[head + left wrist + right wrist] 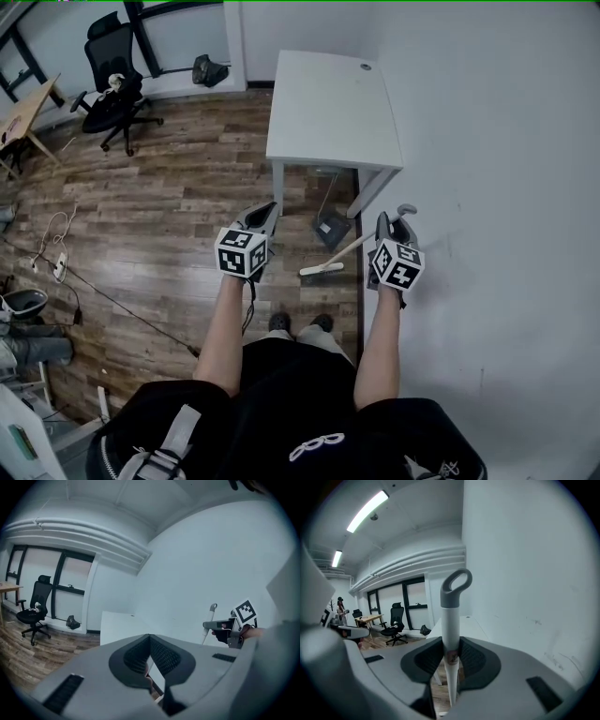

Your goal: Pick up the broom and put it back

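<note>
The right gripper (pixel 451 644) clamps the broom (pixel 450 616) just below its hanging loop, so the brush end swings toward eight o'clock, seemingly clear of the floor, ready for stowing. The left gripper (pixel 150 639) is closed on nothing. The dustpan (pixel 330 228) stands at twelve o'clock under the table (pixel 328 103).

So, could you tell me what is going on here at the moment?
A person stands by a white table with a gripper in each hand. The right gripper is closed on the broom, gripping the handle just below its loop, with the broom head down near the dustpan under the table. The left gripper is shut and empty.
</note>
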`<move>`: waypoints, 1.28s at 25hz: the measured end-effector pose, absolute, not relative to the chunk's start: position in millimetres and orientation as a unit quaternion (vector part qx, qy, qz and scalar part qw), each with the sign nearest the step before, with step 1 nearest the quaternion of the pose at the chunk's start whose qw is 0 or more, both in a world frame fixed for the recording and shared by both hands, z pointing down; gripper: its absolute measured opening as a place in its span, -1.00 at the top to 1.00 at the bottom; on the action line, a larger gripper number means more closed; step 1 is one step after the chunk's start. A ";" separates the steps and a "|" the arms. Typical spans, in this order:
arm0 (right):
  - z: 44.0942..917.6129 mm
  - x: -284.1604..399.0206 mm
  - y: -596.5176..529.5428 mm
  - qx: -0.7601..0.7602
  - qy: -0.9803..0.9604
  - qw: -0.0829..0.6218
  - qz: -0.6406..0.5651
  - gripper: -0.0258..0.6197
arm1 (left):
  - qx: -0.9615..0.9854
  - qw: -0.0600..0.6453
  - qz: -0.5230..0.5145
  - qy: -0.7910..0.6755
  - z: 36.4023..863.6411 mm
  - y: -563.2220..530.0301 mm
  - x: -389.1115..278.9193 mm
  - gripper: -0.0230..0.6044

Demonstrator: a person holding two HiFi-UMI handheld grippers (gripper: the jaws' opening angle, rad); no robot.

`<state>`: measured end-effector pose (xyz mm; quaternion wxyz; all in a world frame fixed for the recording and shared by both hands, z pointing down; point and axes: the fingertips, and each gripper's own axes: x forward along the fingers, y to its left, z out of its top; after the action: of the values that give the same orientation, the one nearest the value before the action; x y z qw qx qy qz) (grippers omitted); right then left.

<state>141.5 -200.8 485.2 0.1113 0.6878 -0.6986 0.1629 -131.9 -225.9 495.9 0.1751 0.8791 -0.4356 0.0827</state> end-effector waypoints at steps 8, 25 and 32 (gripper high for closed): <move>456.8 123.9 -217.1 0.670 -0.722 0.108 0.136 0.56 | 0.877 0.135 0.057 -0.457 453.2 -234.5 -149.1 0.90; 433.2 118.2 -260.1 0.630 -0.761 0.110 0.108 0.56 | 0.857 0.121 0.037 -0.500 403.6 -250.9 -148.4 0.91; 428.1 124.3 -267.5 0.610 -0.777 0.108 0.111 0.56 | 0.857 0.106 0.041 -0.503 397.1 -256.3 -126.5 0.90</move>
<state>124.3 -267.5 428.1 0.1079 0.6099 -0.7772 0.1113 -126.5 -256.3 397.1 0.1060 0.8567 -0.5032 0.0408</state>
